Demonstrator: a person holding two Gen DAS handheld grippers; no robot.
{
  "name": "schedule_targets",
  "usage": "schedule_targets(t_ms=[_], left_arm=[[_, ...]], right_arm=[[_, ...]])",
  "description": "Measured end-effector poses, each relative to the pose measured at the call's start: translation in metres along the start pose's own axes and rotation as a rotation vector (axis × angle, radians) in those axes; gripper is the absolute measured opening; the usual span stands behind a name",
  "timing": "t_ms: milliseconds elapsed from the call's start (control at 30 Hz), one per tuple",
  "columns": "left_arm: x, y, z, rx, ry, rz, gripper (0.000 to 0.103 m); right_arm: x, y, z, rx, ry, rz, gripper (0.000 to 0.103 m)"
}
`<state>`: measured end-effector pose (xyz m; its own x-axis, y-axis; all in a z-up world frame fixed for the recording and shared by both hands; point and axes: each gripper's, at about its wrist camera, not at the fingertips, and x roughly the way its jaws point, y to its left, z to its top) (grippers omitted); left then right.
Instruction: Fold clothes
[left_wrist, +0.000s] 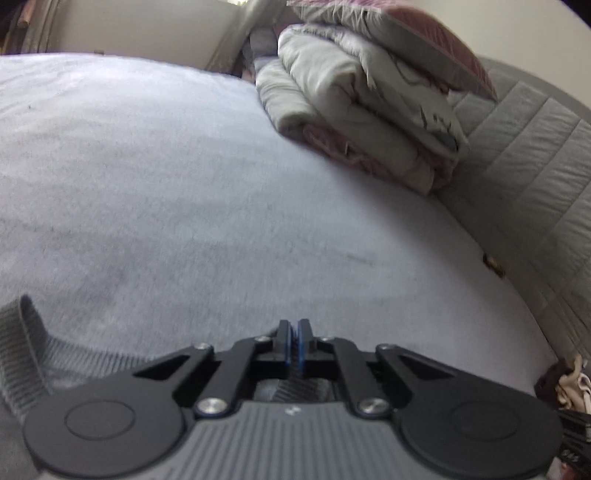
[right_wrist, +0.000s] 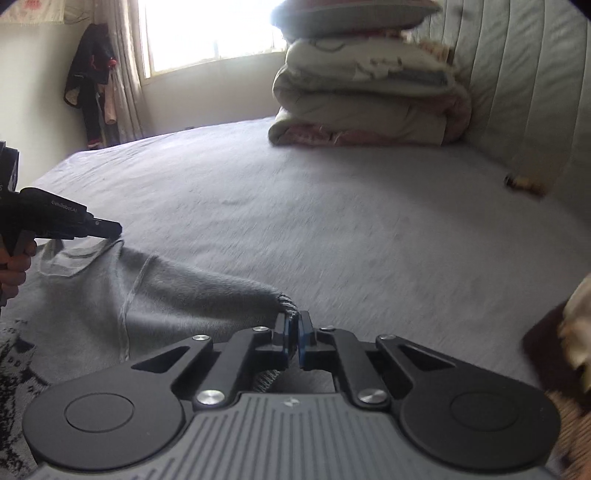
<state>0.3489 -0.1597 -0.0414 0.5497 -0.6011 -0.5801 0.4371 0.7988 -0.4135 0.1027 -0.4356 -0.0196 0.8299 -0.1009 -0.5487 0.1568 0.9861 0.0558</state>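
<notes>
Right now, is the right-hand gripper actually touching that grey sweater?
Touching. The right wrist view shows the right gripper closed on the ribbed edge of the grey sweater, with the fabric pinched between its fingers.

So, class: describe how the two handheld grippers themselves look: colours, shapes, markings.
Both the left gripper and right gripper have black linkage arms with silver screws, blue-padded fingers, round black discs and a ribbed grey body. From the side, the left gripper shows white lettering.
</notes>
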Motion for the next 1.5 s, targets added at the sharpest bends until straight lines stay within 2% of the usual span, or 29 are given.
schedule_targets(t_ms=[133, 233, 300, 367, 433, 500, 567, 600, 633, 700, 800, 867, 900, 967, 1033, 1100, 1167, 1200, 1267, 1333, 1400, 1500], left_arm=[[0.001, 0.006, 0.003, -0.051, 0.038, -0.018, 0.005], [-0.002, 0.014, 0.007, -0.106, 0.095, -0.05, 0.021], [-0.003, 0.012, 0.009, -0.097, 0.116, -0.043, 0.026], [-0.003, 0.009, 0.012, -0.087, 0.136, -0.033, 0.039], [0.001, 0.007, 0.014, -0.086, 0.16, -0.024, 0.042], [0.009, 0.006, 0.015, -0.101, 0.203, -0.046, 0.038], [0.017, 0.001, 0.015, -0.105, 0.248, -0.069, 0.015], [0.019, -0.002, 0.015, -0.098, 0.258, -0.067, 0.009], [0.019, -0.005, 0.014, -0.088, 0.248, -0.07, 0.004], [0.012, -0.011, 0.011, -0.061, 0.181, -0.095, 0.003], [0.0, -0.005, 0.003, -0.07, 0.045, -0.169, 0.003], [-0.004, 0.003, -0.003, -0.087, -0.032, -0.173, 0.003], [-0.001, 0.006, -0.006, -0.09, -0.045, -0.14, 0.003], [0.012, 0.009, -0.012, -0.063, -0.019, -0.069, 0.003], [0.021, 0.009, -0.021, -0.022, -0.013, -0.038, 0.006], [0.018, 0.009, -0.022, -0.033, -0.029, -0.042, 0.006], [0.011, 0.01, -0.02, -0.047, -0.037, -0.056, 0.017], [0.006, 0.01, -0.02, -0.049, -0.042, -0.059, 0.023], [-0.008, 0.009, -0.021, -0.035, -0.085, -0.045, 0.058], [-0.027, 0.007, -0.024, 0.003, -0.145, -0.037, 0.063], [-0.041, 0.009, -0.028, 0.021, -0.156, -0.059, 0.063], [-0.05, 0.011, -0.036, 0.022, -0.141, -0.108, 0.063]], right_arm=[[0.003, 0.005, 0.002, -0.048, 0.059, -0.043, 0.005], [0.012, 0.008, -0.006, -0.066, 0.102, -0.06, 0.006], [0.015, 0.007, -0.008, -0.049, 0.112, -0.05, 0.006], [0.015, 0.003, -0.008, -0.03, 0.108, -0.041, 0.006], [0.014, 0.0, -0.008, -0.009, 0.105, -0.032, 0.006], [0.014, 0.0, -0.009, -0.002, 0.106, -0.029, 0.006], [0.014, 0.0, -0.01, 0.003, 0.105, -0.026, 0.007], [0.014, -0.001, -0.01, 0.013, 0.1, -0.022, 0.008], [0.014, -0.002, -0.011, 0.027, 0.092, -0.015, 0.009], [0.014, -0.004, -0.013, 0.06, 0.077, 0.0, 0.012], [0.017, -0.005, -0.015, 0.083, 0.071, -0.001, 0.005], [0.017, -0.004, -0.016, 0.083, 0.069, -0.017, 0.005], [0.017, -0.004, -0.016, 0.082, 0.068, -0.025, 0.004], [0.017, -0.004, -0.016, 0.082, 0.067, -0.042, 0.004], [0.017, -0.003, -0.017, 0.081, 0.065, -0.058, 0.004], [0.017, -0.004, -0.017, 0.083, 0.065, -0.07, 0.005], [0.016, -0.005, -0.014, 0.097, 0.069, -0.061, 0.009], [0.014, -0.006, -0.013, 0.101, 0.065, -0.063, 0.014], [0.011, -0.006, -0.011, 0.104, 0.056, -0.07, 0.019], [0.009, -0.005, -0.009, 0.086, 0.044, -0.079, 0.024], [0.009, -0.006, -0.009, 0.087, 0.048, -0.073, 0.034], [0.011, -0.013, -0.012, 0.118, 0.065, -0.07, 0.035]])
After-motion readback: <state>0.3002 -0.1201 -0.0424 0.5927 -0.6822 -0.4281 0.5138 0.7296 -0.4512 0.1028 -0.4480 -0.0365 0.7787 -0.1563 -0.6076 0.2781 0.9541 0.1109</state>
